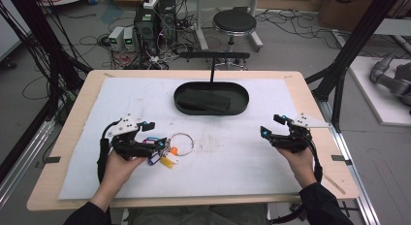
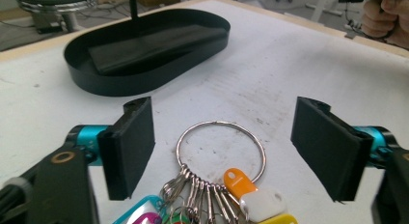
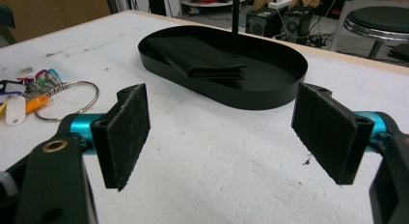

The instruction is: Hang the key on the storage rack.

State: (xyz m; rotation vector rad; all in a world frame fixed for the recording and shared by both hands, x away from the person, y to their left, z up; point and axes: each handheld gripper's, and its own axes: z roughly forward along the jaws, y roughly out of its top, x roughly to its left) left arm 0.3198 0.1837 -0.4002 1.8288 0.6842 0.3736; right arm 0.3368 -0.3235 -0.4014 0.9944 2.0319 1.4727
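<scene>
A metal key ring (image 1: 193,143) with several coloured tags (image 1: 167,156) lies on the white mat left of centre. My left gripper (image 1: 154,134) is low over it and open; in the left gripper view the ring (image 2: 219,122) and tags (image 2: 238,180) lie between the wide-apart pads (image 2: 132,147), which do not touch them. My right gripper (image 1: 270,125) is over bare mat at the right, open with nothing between its pads (image 3: 123,132). The right gripper view has the key ring (image 3: 94,96) at far left.
A black oval tray (image 1: 245,101) sits at the back middle with a folded black cloth (image 1: 203,103) inside and a thin T-shaped post (image 1: 212,70) rising from it. The white mat (image 1: 232,162) covers the wooden table. A stool (image 1: 234,22) and cables stand beyond.
</scene>
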